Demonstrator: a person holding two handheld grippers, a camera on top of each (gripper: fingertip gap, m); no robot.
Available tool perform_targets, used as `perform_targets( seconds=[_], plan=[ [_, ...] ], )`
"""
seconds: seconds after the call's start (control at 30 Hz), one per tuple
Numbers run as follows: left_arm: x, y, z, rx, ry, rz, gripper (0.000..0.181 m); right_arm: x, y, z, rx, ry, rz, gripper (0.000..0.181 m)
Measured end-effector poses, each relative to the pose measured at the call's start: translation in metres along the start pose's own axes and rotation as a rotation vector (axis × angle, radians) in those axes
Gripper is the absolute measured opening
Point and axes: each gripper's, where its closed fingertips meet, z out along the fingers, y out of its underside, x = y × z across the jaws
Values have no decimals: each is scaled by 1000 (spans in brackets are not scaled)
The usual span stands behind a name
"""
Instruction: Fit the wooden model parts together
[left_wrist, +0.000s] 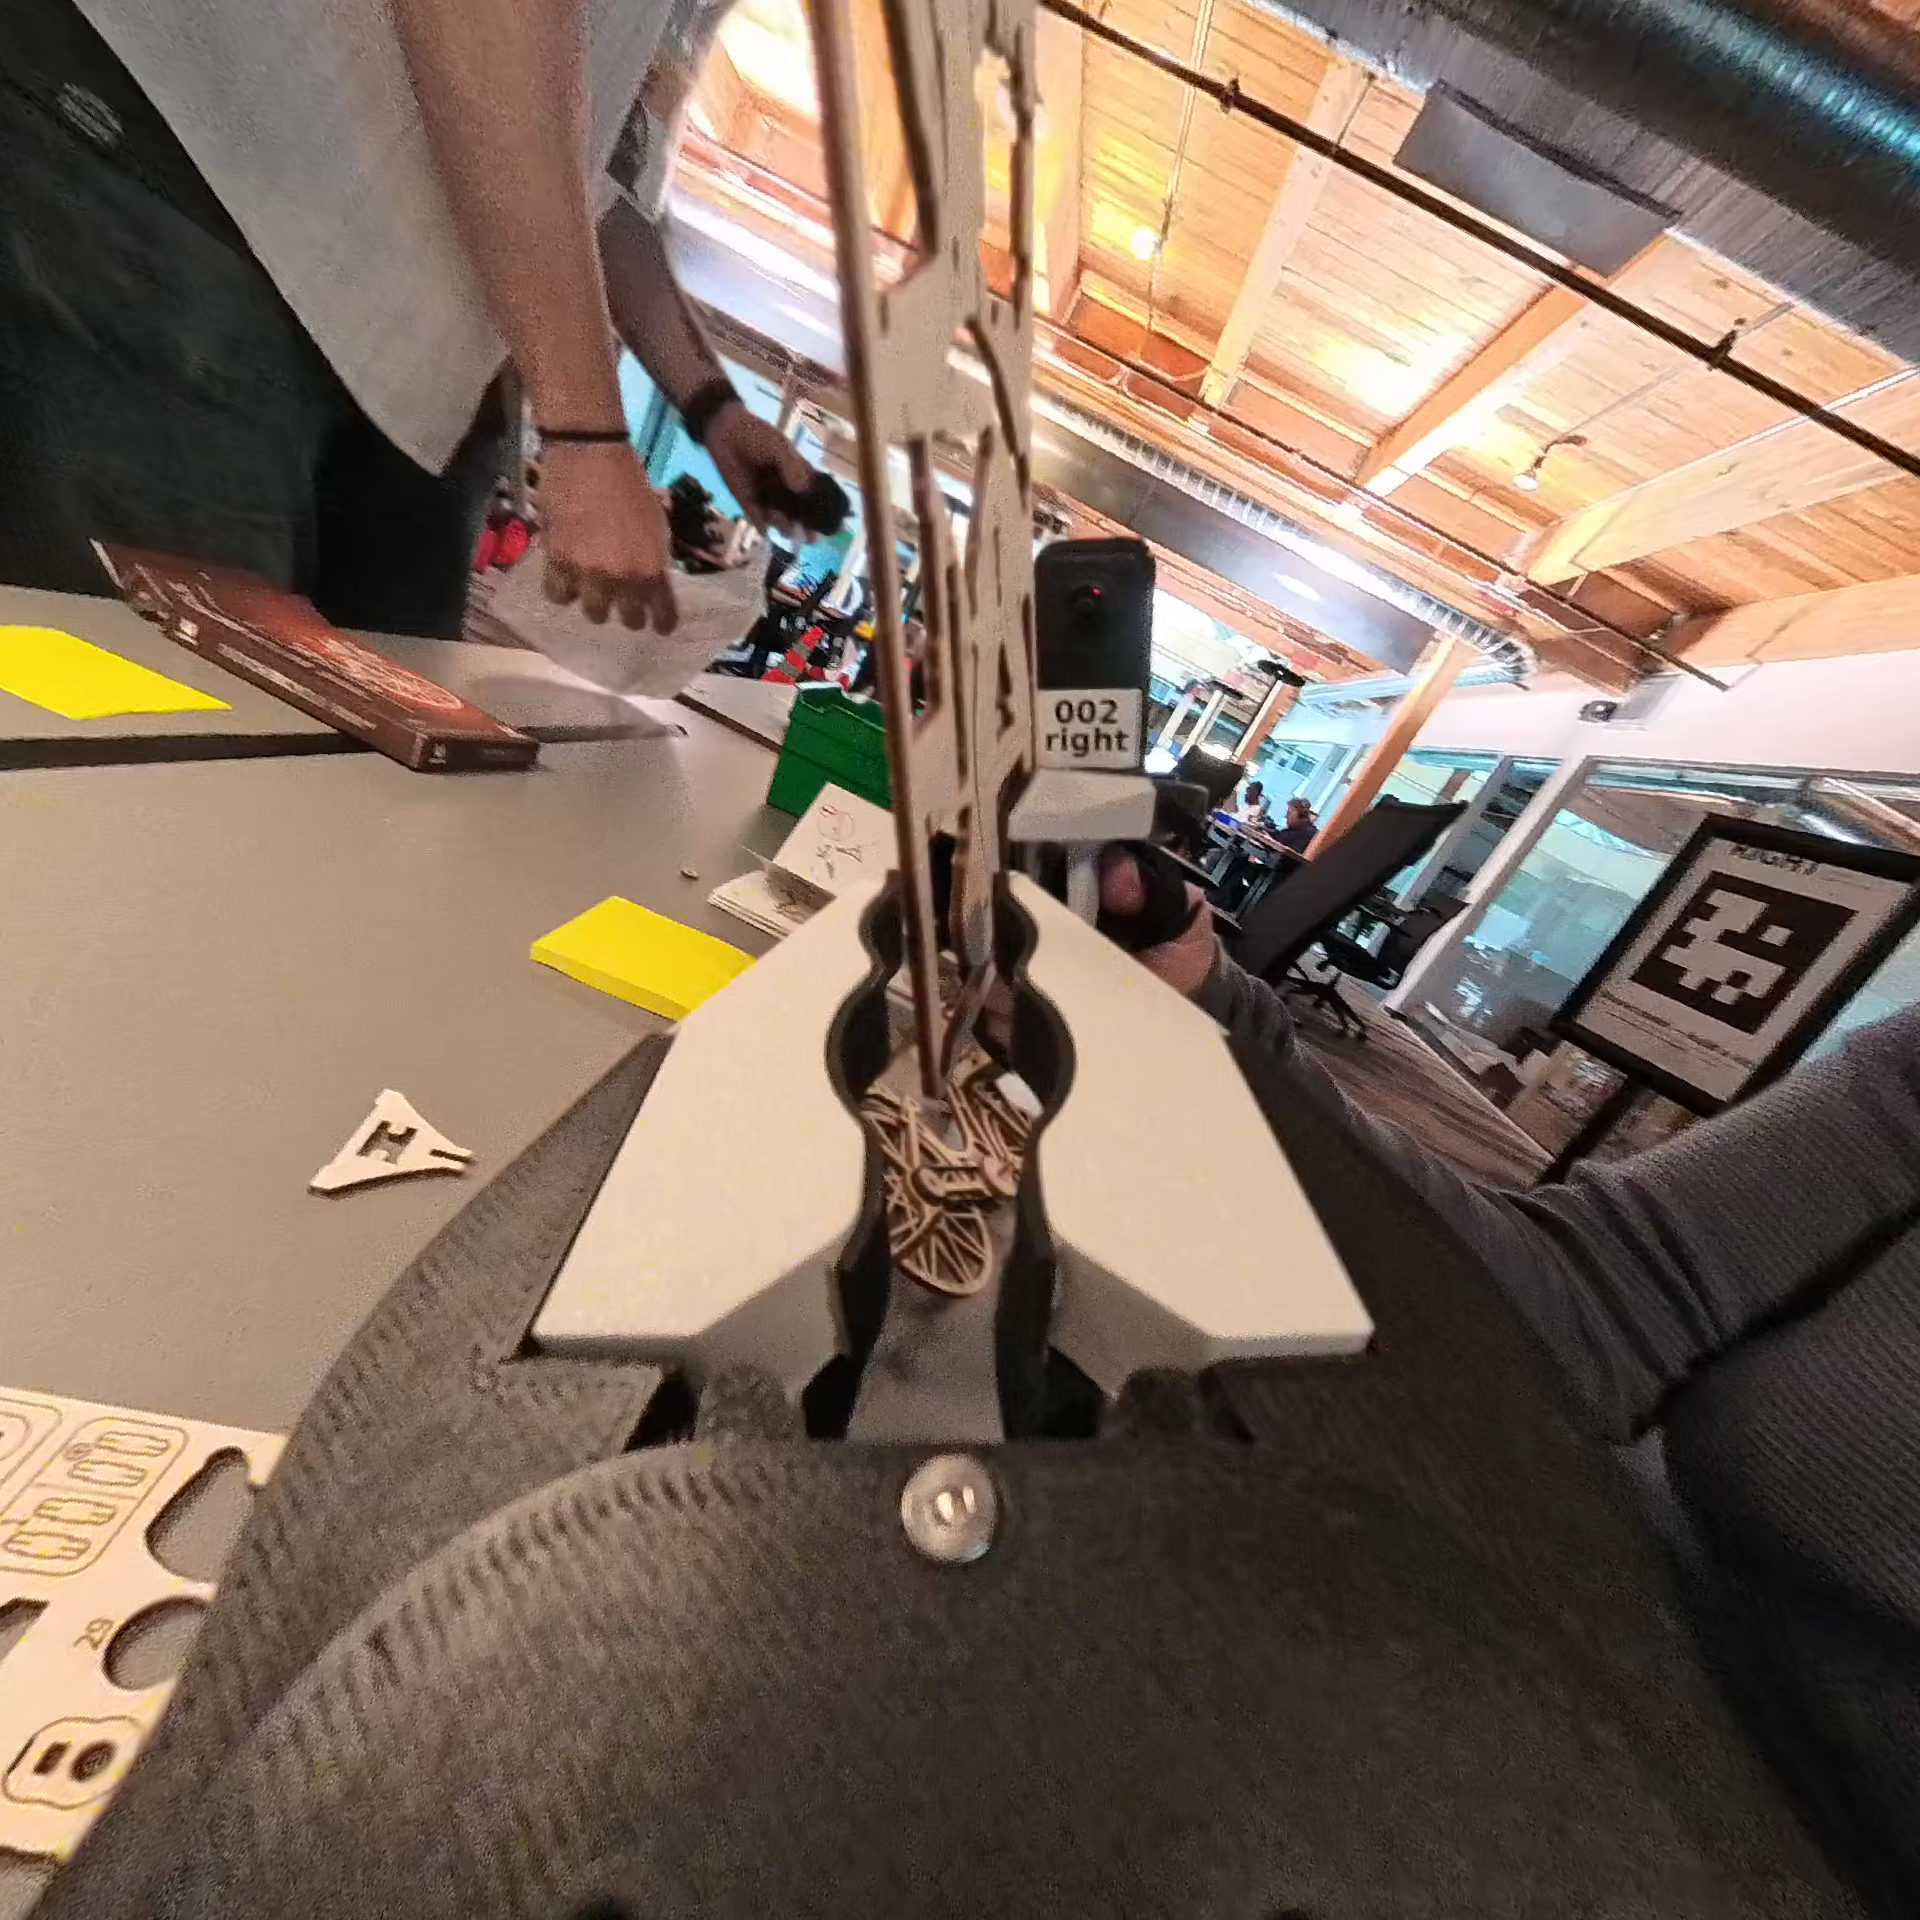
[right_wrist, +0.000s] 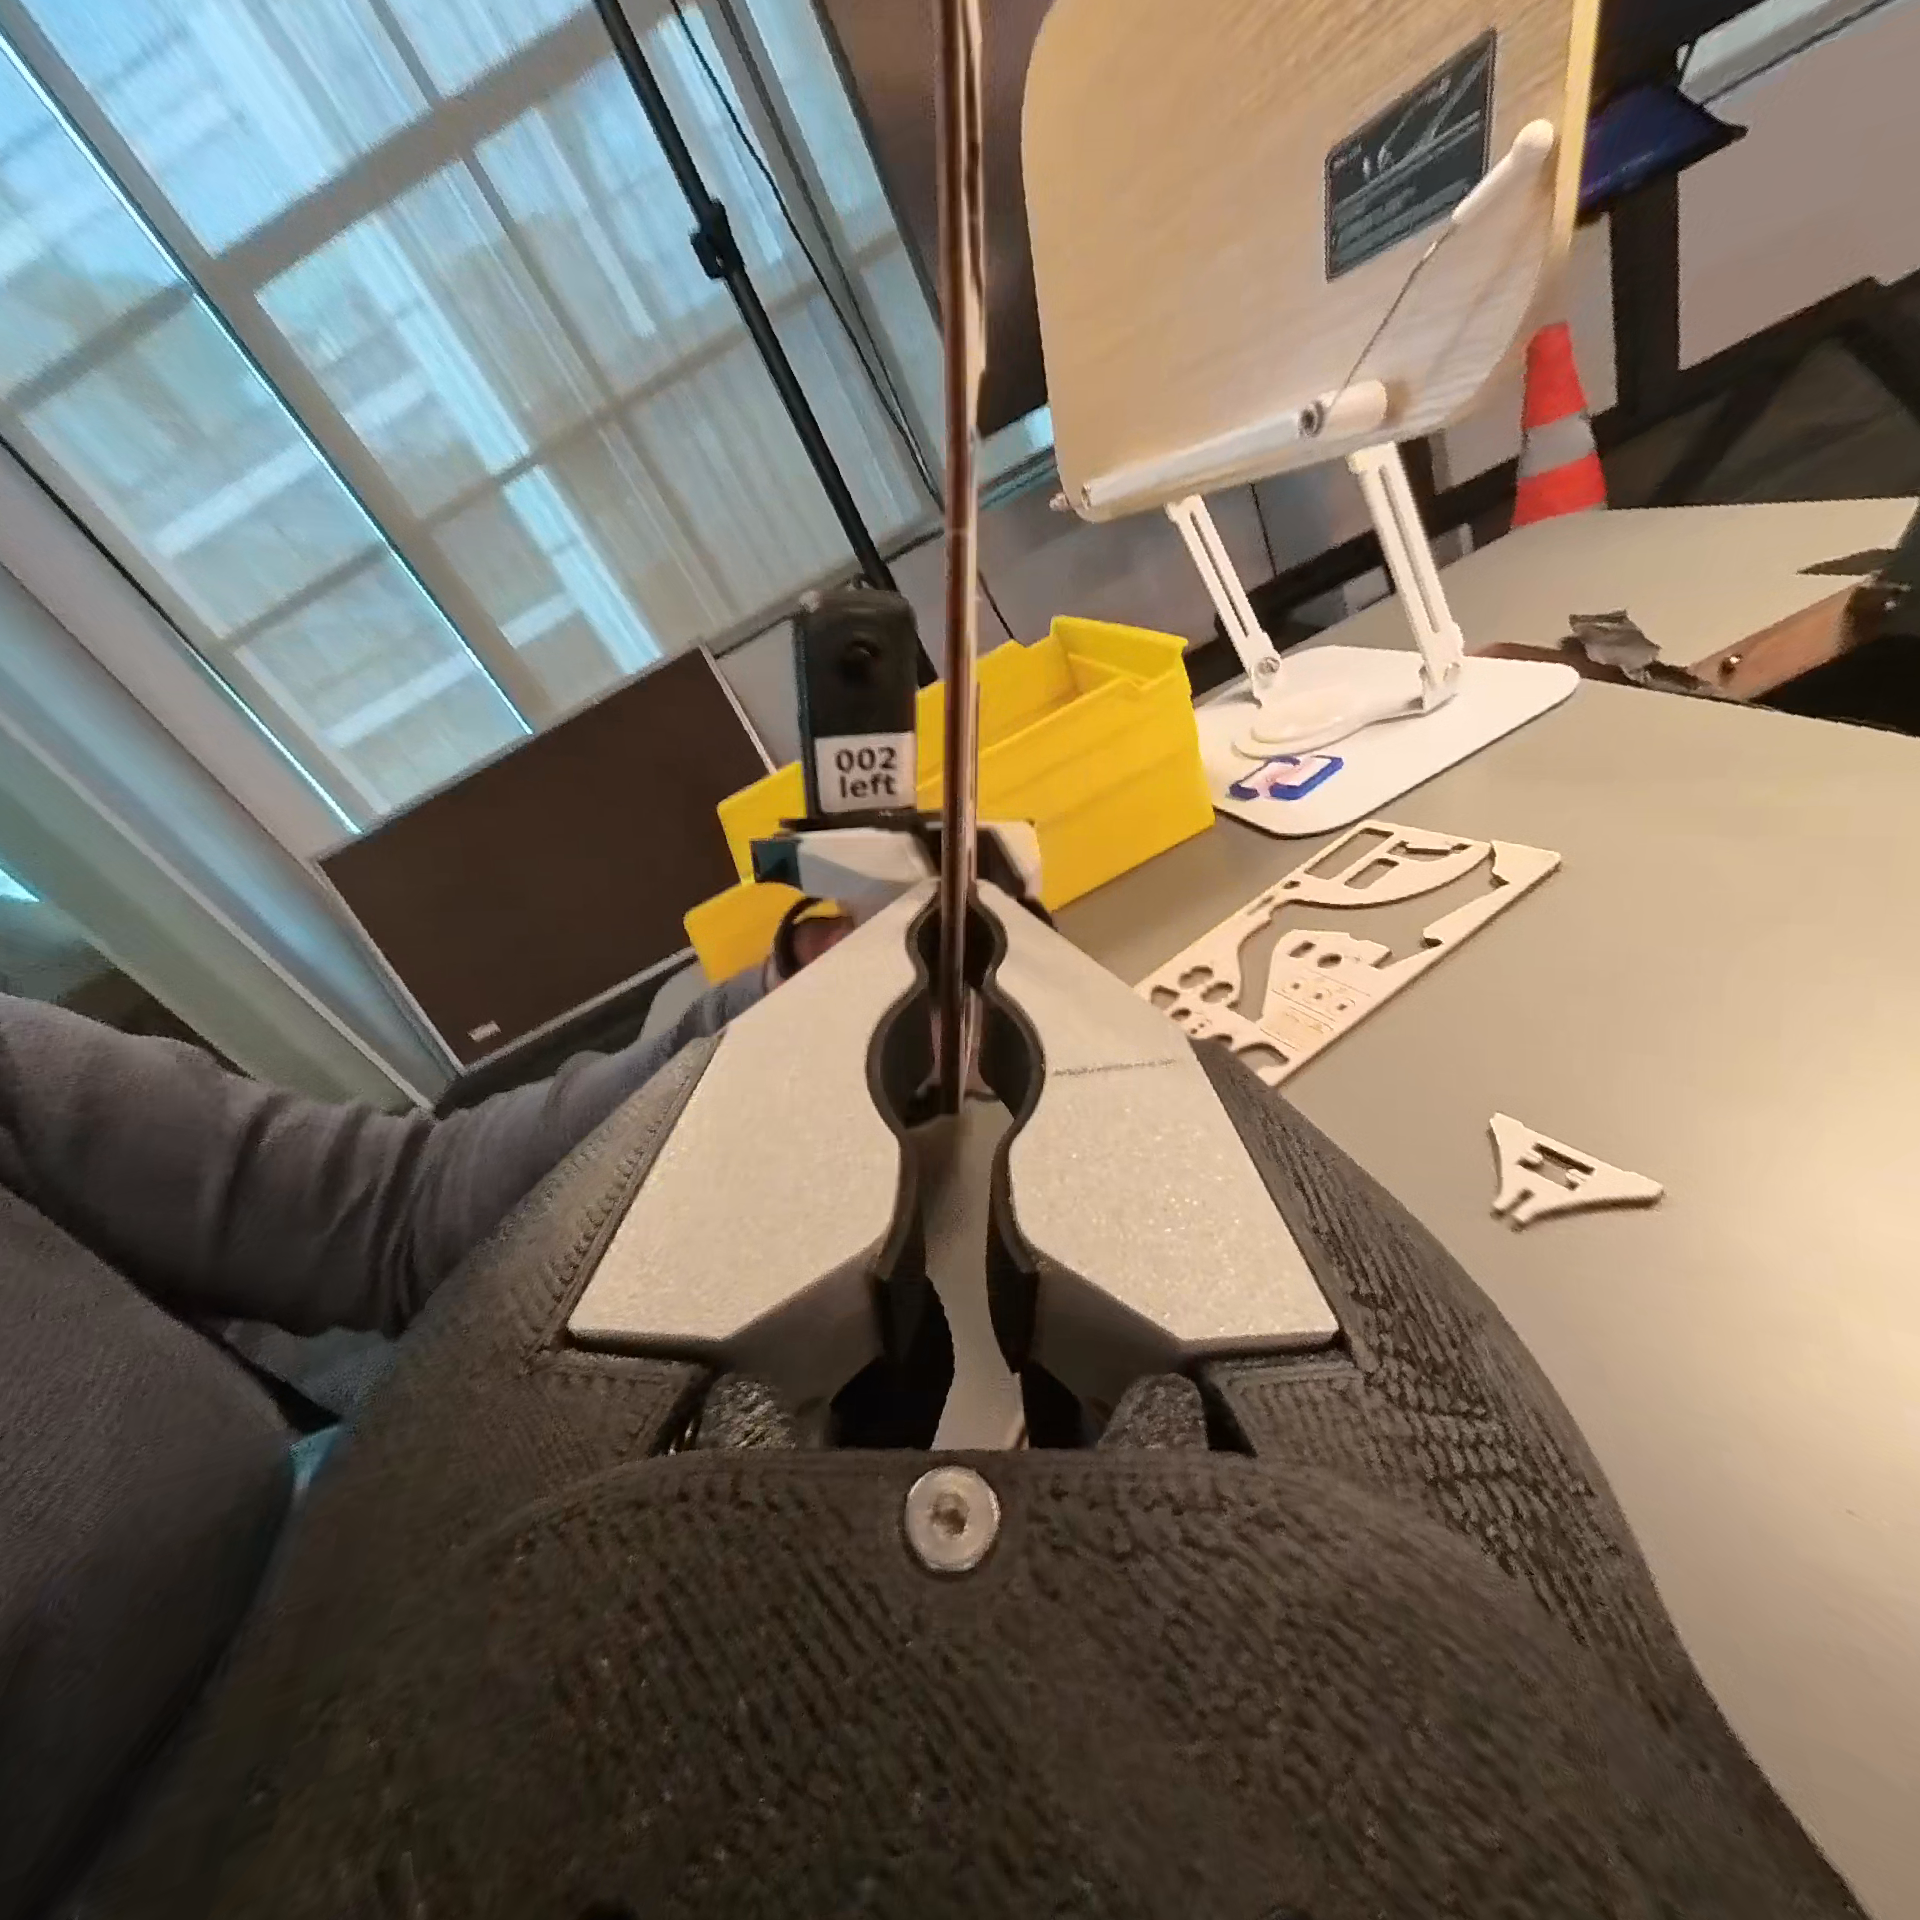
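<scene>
Desk (right_wrist: 1662, 935): grey, carries the loose stock

Punched-out sheet (right_wrist: 1340, 935): flat on the desk past the right gripper, most shapes already gone

Wooden model panel (left_wrist: 971, 499): thin laser-cut ply, held edge-on in the air between both grippers, standing upright and well off the desk. A second thin sheet (left_wrist: 868, 499) runs just beside it. Judged light, stiff along its length, brittle across the cut-outs; grip on solid rim, not the fretwork

Left gripper (left_wrist: 951, 997): jaws clamped on the panel's lower edge; a small fretted piece (left_wrist: 951, 1195) sits in the throat

Right gripper (right_wrist: 956, 956): jaws closed on the same assembly from the opposite side

Triangular part (right_wrist: 1569, 1184): loose on the desk, untouched
</scene>
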Motion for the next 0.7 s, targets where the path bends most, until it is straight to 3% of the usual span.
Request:
perform_targets(
  seconds=[0.13,0.43,0.53,0.7],
  plan=[
    [7,1,3,9,48,-7,3,-1,-6,-4,43,-16,16,0],
    [10,0,4,14,60,13,1,2,-7,-3,59,0,4,0],
    [3,-1,3,5,-6,55,1,4,-5,0,43,30,-24,31],
    [4,-1,3,3,-3,55,2,14,5,6,-23,123,-74,24]
  ],
)
